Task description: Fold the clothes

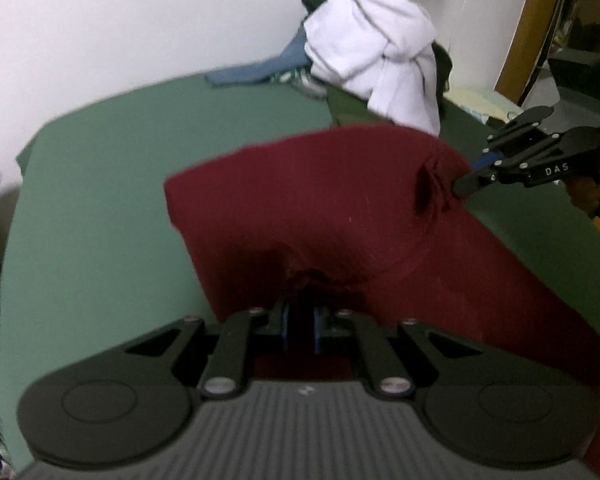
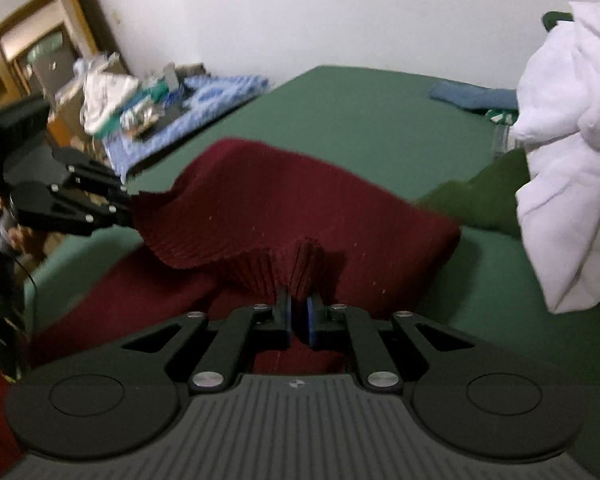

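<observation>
Both tongs pinch the maroon garment [image 1: 308, 208]: left tongs [image 1: 300, 304] at six o'clock, right tongs [image 1: 458, 190] at three o'clock.

Two grippers: left gripper [image 1: 300, 312], right gripper [image 2: 299, 314]; one maroon garment [image 1: 320, 200]; one white garment [image 1: 376, 48].

**Hidden tips, cropped cloth, blurred clutter**

In the left wrist view the left tool [image 1: 300, 312] has its tips buried in a dark bunch of the maroon garment [image 1: 320, 208], so the contact itself cannot be seen. The garment's lower part runs behind the tool body. The white clothes pile [image 2: 572, 160] is cut off by the right edge in the right wrist view. The clutter on the blue patterned cloth [image 2: 188, 100] is too blurred to name.
</observation>
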